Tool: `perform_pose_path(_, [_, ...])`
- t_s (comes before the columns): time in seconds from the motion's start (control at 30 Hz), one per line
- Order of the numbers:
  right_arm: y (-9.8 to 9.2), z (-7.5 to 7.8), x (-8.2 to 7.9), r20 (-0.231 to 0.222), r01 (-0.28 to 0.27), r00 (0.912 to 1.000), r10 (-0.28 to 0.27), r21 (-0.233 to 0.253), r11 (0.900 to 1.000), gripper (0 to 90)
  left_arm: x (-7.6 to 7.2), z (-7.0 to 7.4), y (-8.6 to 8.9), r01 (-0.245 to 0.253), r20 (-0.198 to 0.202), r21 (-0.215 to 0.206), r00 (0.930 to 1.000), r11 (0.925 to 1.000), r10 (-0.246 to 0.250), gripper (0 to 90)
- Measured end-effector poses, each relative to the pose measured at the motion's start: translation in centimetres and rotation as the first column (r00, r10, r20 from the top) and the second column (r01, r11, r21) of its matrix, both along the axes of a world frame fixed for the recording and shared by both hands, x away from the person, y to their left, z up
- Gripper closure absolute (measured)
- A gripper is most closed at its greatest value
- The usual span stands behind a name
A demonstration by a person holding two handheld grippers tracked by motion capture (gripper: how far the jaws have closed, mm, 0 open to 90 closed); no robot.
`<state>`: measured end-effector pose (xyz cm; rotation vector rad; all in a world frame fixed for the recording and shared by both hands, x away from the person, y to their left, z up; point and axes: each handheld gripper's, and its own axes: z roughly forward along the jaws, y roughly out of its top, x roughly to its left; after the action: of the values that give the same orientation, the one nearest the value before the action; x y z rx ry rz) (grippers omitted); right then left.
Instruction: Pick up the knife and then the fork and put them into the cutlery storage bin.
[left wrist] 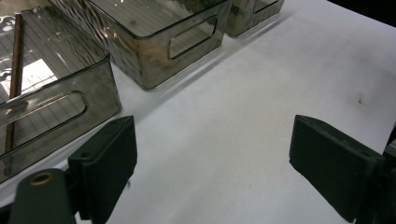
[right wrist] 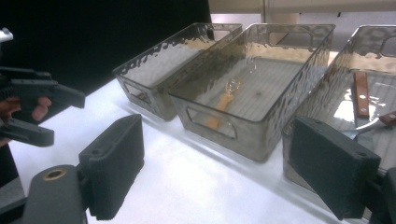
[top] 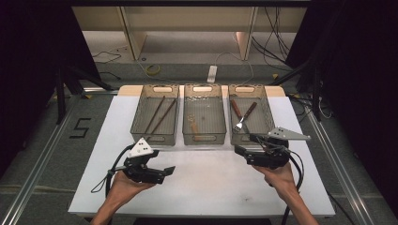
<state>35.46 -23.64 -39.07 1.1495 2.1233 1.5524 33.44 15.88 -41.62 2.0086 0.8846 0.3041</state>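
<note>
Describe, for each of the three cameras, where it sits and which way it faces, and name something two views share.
High view: above the table's near edge, looking forward and down at three clear plastic bins; both forearms show, with the left gripper and right gripper.
Left gripper view: on the left gripper, facing the white table sheet; its black jaws stand open.
Right gripper view: on the right gripper, facing the bins; open jaws.
Shared: the middle clear plastic bin.

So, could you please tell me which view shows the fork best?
The high view: the fork lies whole in the right-hand bin, tines toward the person. The right gripper view catches just part of it at its right edge; the left gripper view faces the other bins.
</note>
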Motion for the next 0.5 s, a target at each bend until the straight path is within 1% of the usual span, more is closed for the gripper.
perform_pose_path(0.1, [-0.2,-0.5,-0.6,-0.001,-0.002,1.0000,0.002,0.015,1.000,18.8,-0.2,0.1,0.1,0.007,0.022,-0.021,0.9997,0.9998,-0.007,14.5])
perform_pose_path(0.17, [-0.4,-0.9,-1.1,-0.004,-0.003,1.0000,0.003,0.021,1.000,18.8,-0.2,0.1,0.2,0.009,0.026,-0.044,0.9996,0.9990,-0.008,14.5])
perform_pose_path(0.27, [-0.5,-1.4,-1.8,0.013,-0.005,0.9999,0.005,0.018,1.000,18.8,-0.3,0.1,0.4,0.012,0.025,-0.064,0.9996,0.9979,-0.011,14.5])
perform_pose_path(0.33, [-0.5,-1.7,-2.2,0.012,-0.014,0.9998,0.014,0.027,1.000,18.7,-0.3,0.1,0.5,0.009,0.024,-0.072,0.9997,0.9973,-0.007,14.3])
perform_pose_path(0.43, [-0.5,-2.2,-2.8,0.022,-0.023,0.9995,0.022,0.024,0.999,18.7,-0.4,0.1,0.5,0.011,0.019,-0.092,0.9998,0.9957,-0.010,14.2])
perform_pose_path(0.5, [-0.4,-2.5,-3.2,0.027,-0.025,0.9993,0.024,0.021,0.999,18.6,-0.5,0.0,0.6,0.013,0.025,-0.092,0.9996,0.9957,-0.010,13.5])
